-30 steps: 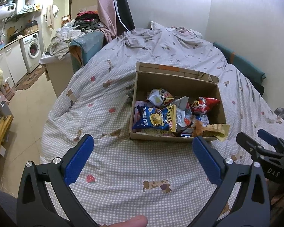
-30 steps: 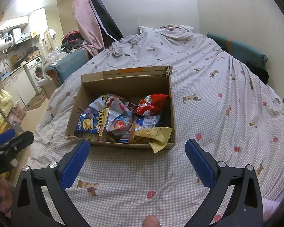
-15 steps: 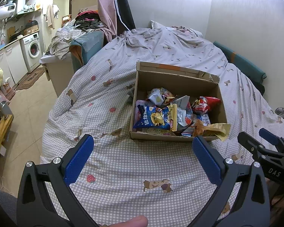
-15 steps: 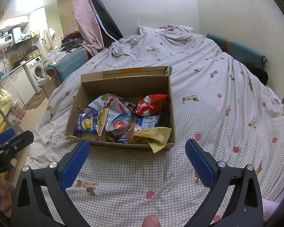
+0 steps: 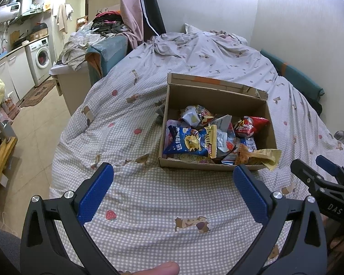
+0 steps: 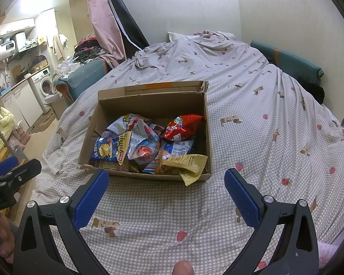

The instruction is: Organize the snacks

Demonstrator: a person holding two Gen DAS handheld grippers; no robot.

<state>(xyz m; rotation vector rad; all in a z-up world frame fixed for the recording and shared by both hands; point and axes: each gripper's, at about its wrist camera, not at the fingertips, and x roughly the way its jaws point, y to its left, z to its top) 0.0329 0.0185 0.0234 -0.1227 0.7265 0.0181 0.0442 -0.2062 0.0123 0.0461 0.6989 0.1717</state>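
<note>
cardboard box (image 5: 214, 96) holds several snack packets (image 6: 146, 144); two grippers, left gripper (image 5: 172, 190) and right gripper (image 6: 166, 191), jaws spread, empty.

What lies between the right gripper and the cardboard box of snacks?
Only bare checked bedspread, seen in the right wrist view: the open right gripper hovers short of the cardboard box.

A cardboard box (image 6: 146, 104) sits on the bed (image 6: 252, 119), snack packets (image 6: 135, 142) piled inside it.
</note>
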